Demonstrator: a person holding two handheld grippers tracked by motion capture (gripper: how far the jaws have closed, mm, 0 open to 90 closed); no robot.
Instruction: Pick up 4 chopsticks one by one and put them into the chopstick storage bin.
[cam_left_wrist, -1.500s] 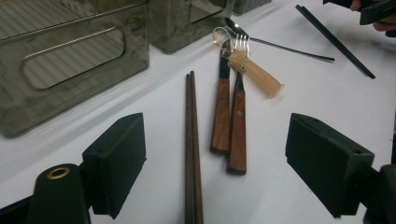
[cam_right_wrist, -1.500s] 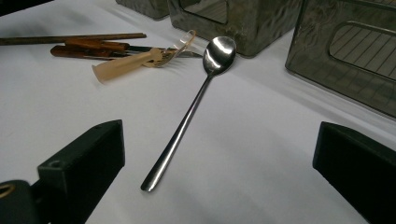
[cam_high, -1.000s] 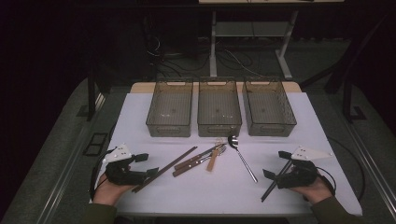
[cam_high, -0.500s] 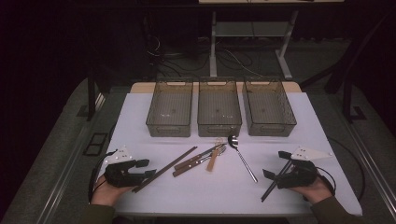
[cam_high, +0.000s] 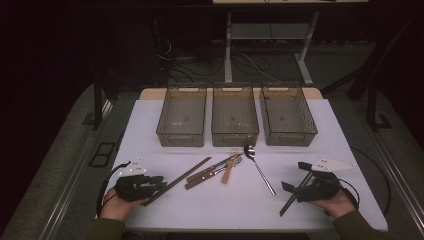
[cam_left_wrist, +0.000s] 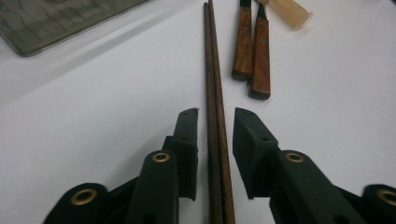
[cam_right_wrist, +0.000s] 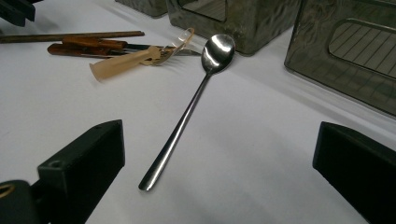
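- Chopsticks (cam_left_wrist: 215, 93) lie as a pair on the white tabletop (cam_high: 320, 130), running aslant from the left gripper (cam_high: 159, 184) toward the middle bin (cam_high: 235, 116).
- The left gripper's fingers (cam_left_wrist: 187, 140) stand one on each side of the chopsticks, close beside them with a thin gap on either side; they have just been closing in and do not yet press on the wood.
- A hand (cam_high: 116, 206) holds that gripper at the near left edge, well short of the middle bin.
- Two wooden-handled pieces (cam_left_wrist: 254, 51) lie just beside the chopsticks, on the side nearer the middle bin's front, with a pale plastic handle (cam_left_wrist: 289, 10) past them.
- A spoon (cam_right_wrist: 187, 112) lies in front of the middle bin, bowl toward it, handle pointing at the right gripper (cam_high: 296, 184).
- The right gripper's fingers (cam_right_wrist: 84, 163) stand wide apart with nothing between them; the spoon's handle end lies just ahead of them.
- Two more bins (cam_high: 182, 120) flank the middle bin, left and right.
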